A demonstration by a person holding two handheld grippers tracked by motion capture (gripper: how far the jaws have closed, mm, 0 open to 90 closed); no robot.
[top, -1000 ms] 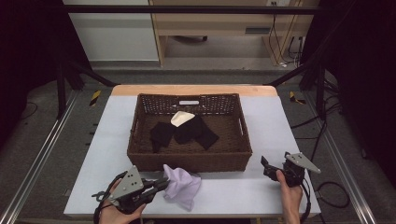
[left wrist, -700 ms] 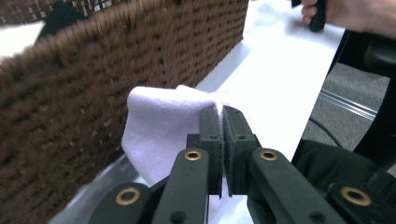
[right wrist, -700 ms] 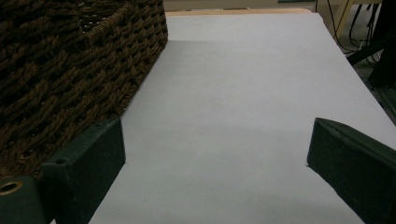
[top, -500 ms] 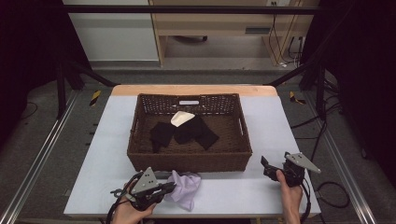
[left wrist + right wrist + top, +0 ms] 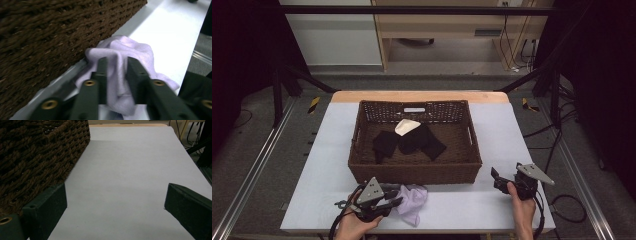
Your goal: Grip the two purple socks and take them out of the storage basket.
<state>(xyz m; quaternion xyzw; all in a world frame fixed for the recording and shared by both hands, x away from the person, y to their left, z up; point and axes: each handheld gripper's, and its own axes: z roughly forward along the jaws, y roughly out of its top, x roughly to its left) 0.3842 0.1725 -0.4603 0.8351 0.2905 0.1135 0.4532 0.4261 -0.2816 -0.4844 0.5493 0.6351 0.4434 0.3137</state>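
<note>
A lilac cloth (image 5: 416, 199) lies crumpled on the white table just in front of the brown wicker basket (image 5: 412, 173). My left gripper (image 5: 395, 196) sits low at its left side, pointing right. In the left gripper view a raised fold of the lilac cloth (image 5: 140, 51) stands between the parted jaws of the left gripper (image 5: 117, 65), which have just been opening. The basket wall (image 5: 37, 37) is close beside it. My right gripper (image 5: 495, 177) rests at the table's front right, and the right gripper (image 5: 115, 195) is wide open over bare table.
Inside the basket lie black cloths (image 5: 412, 142) and a cream piece (image 5: 406, 126). The basket wall (image 5: 30, 157) stands left of the right gripper. The table's front edge runs just behind both hands. Dark frame posts flank the table.
My left gripper has sunk and shifted right toward the basket, bringing the lilac cloth down onto the table. Its jaws have parted. The right hand has kept still.
</note>
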